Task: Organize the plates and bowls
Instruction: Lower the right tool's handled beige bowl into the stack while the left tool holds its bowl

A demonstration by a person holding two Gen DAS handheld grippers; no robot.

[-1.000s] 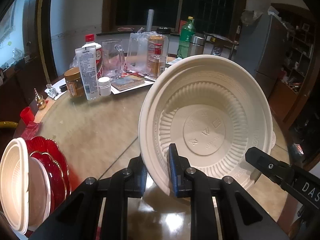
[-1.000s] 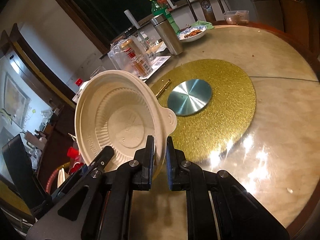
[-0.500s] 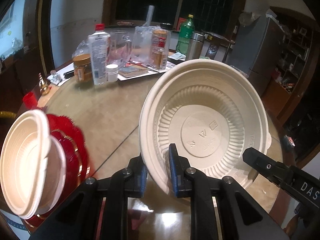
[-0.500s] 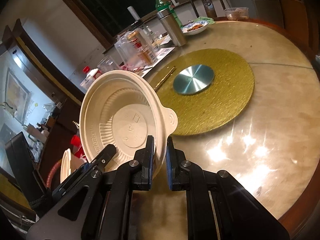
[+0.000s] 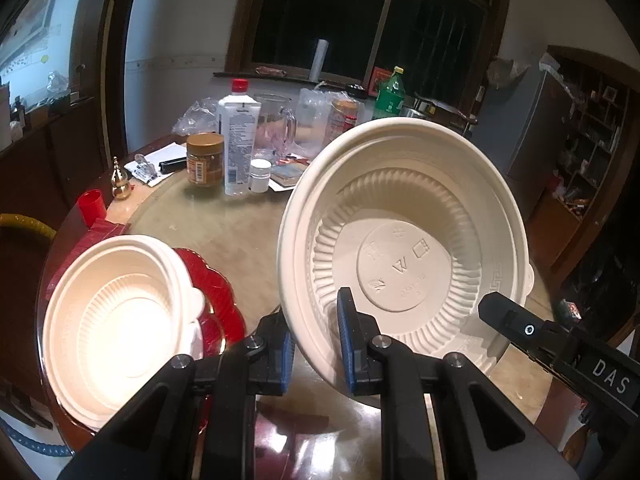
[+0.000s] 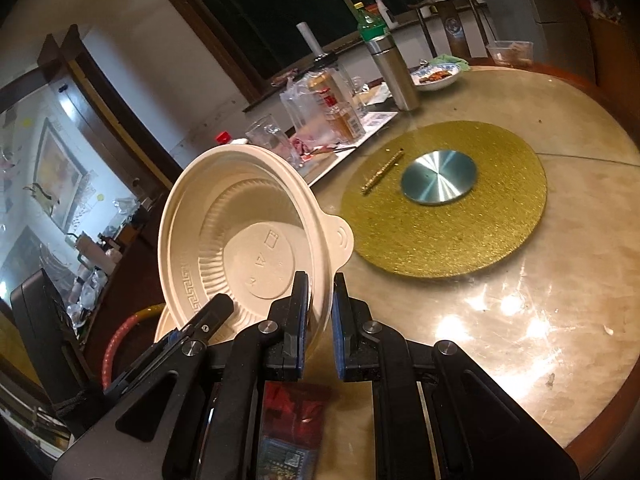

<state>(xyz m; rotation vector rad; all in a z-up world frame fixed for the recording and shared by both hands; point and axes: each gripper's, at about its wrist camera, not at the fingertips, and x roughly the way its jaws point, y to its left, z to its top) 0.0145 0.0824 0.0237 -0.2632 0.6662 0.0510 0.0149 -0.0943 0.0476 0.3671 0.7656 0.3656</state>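
The left gripper (image 5: 314,354) is clamped on the near rim of a cream bowl (image 5: 404,248), 1 blue pad outside the wall and 1 inside. The right gripper (image 6: 320,320) pinches the same bowl (image 6: 240,240) on its opposite rim, just below the small tab handle at 3 o'clock in that view. So the bowl is carried between the 2 tools, tilted steeply with its ribbed inside facing the left camera, clear of the round table (image 6: 560,320).

In the left view, at 9 o'clock of the held bowl, a stack of cream bowls (image 5: 120,320) sits on red plates (image 5: 212,292) at the table's near-left edge; a gap of bare tabletop separates the stack from the held bowl. A red cup (image 5: 93,207) and a small gold ornament (image 5: 119,180) stand close to the table rim at 10 o'clock.

Toward 12 o'clock, bottles, a peanut-butter jar (image 5: 205,159) and a glass mug (image 5: 276,126) crowd the far side. In the right view a gold mat (image 6: 448,200) with a metal disc (image 6: 439,176) fills the table centre at 2 o'clock; the surface from 3 to 5 o'clock, out to the dark wooden rim, is bare and glossy.
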